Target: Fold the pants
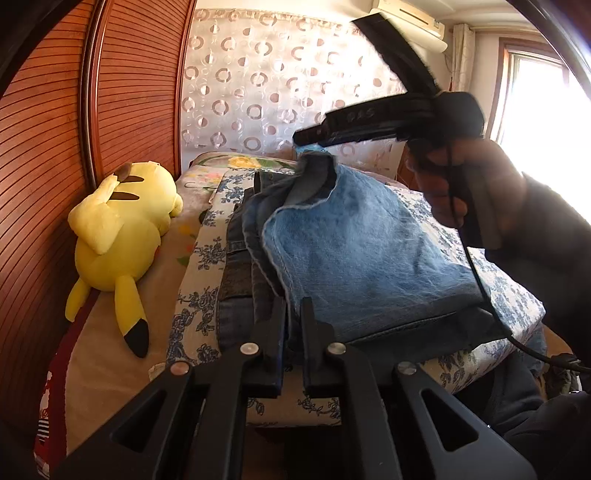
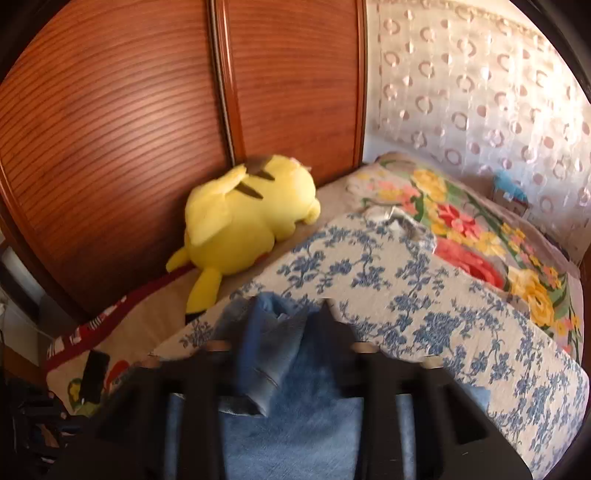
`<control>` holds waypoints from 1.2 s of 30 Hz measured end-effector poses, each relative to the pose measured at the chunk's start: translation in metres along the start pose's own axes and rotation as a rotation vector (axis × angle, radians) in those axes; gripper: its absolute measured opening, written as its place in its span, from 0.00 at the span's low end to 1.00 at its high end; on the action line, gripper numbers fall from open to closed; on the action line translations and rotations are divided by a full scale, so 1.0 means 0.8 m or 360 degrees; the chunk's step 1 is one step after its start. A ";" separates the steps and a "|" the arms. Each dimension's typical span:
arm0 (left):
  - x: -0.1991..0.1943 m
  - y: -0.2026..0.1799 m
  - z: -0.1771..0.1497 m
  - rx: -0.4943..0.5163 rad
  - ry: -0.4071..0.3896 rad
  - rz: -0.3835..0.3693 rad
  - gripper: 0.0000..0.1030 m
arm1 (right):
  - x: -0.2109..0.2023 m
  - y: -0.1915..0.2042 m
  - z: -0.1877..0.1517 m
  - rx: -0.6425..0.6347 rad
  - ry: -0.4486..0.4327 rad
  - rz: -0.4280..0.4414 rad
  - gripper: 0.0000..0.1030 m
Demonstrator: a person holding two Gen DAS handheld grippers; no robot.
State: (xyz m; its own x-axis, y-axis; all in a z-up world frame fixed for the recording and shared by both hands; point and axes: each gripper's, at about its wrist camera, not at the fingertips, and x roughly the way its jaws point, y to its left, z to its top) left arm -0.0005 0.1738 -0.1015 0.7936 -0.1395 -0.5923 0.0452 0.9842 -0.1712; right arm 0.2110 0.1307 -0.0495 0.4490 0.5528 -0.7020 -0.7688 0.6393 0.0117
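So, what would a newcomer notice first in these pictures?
First the yellow plush, lying on the bed beside the brown wardrobe. Then the blue jeans, piled on the flowered cushion, with the left tool shut on their near edge and the right tool at a raised corner.

We are in a bedroom of a home. A bed point(image 2: 535, 295) fills the space, spread with a bright flowered blanket point(image 2: 472, 236), and across its near edge lies a cushion in a blue floral print point(image 2: 388, 280). Along the bed's left edge we see a yellow plush toy point(image 1: 122, 236) lying against wooden sliding wardrobe doors point(image 1: 136, 85) with fine horizontal slats. Behind the head of the bed hangs a sheer curtain patterned with rings point(image 1: 266, 85). High in the far right corner we make out a wall-mounted air conditioner point(image 1: 410, 18), and beside it a sunlit window point(image 1: 535, 81).
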 end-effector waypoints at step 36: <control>0.040 -0.060 0.030 0.0117 0.0041 -0.0017 0.63 | -0.174 -0.069 -0.243 0.0214 -0.0070 -0.0219 0.41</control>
State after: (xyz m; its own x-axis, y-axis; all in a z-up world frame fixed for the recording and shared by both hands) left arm 0.0373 0.1249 -0.0934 0.7770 -0.1517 -0.6110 0.0987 0.9879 -0.1198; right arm 0.1027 -0.0857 -0.0908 0.5674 0.4764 -0.6717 -0.6324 0.7745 0.0151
